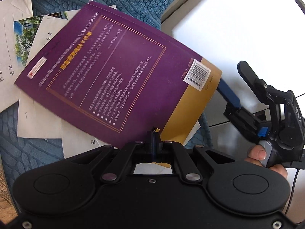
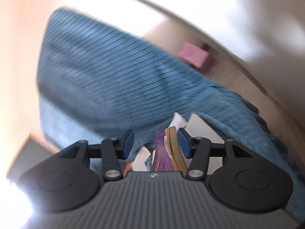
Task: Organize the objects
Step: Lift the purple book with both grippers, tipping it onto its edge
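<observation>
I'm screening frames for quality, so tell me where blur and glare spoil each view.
Left wrist view: the purple book is mostly sharp, its print slightly smeared; the upper right is blown out white. Right wrist view: motion blur smears the blue cloth and pink box; glare burns the lower-left corner.

The purple book (image 1: 106, 72) has a smooth, shiny paper cover, the blue blanket (image 1: 144, 2) is bumpy cloth, and the loose sheets (image 1: 38, 118) are matt paper.
</observation>
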The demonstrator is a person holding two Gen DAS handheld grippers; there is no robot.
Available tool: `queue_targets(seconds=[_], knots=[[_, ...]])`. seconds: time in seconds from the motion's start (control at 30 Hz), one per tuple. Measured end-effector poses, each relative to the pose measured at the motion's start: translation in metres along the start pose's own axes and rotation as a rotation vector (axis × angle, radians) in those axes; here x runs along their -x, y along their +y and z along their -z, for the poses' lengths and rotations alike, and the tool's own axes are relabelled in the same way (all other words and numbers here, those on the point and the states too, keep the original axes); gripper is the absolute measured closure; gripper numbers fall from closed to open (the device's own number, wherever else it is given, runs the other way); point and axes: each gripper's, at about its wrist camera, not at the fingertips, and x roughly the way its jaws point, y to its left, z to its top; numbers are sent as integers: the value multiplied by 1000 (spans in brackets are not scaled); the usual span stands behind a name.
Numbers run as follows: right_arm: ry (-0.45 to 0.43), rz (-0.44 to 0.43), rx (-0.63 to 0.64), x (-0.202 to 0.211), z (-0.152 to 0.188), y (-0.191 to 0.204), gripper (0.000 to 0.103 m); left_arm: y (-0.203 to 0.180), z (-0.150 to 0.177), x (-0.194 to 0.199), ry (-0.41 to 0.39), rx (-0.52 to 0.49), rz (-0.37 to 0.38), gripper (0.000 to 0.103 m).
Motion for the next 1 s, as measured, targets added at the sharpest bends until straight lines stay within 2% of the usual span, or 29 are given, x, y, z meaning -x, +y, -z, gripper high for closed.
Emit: queue_targets(seconds=[0.03, 0.07, 0.13, 0.17, 0.23, 0.33, 0.6, 0.77, 1.0], knots=[[11, 9, 36, -1, -1, 4, 54, 0, 0, 0, -1, 0, 1, 100], [22, 33, 71, -2, -2, 8, 67, 1, 0, 1, 0, 4, 2, 100], [33, 111, 138, -5, -2, 15, 84, 2, 0, 1, 1, 5, 2, 100], [38, 140, 162, -5, -1, 16, 88, 2, 0, 1, 1, 3, 2, 100], [43, 190, 203, -10, -1, 18, 90, 1, 1, 1, 0, 3, 0, 100], [48, 200, 229, -9, -1, 15, 91, -1, 1, 2, -1, -4, -8, 100], [55, 158, 251, 1, 6, 24, 92, 2, 3, 9, -21, -66, 5, 100], [83, 140, 284, 0, 17, 38, 92, 12, 4, 16, -31, -31, 28, 100], [110, 44, 298, -7, 23, 64, 93, 33, 3, 27, -33, 45, 75, 100]])
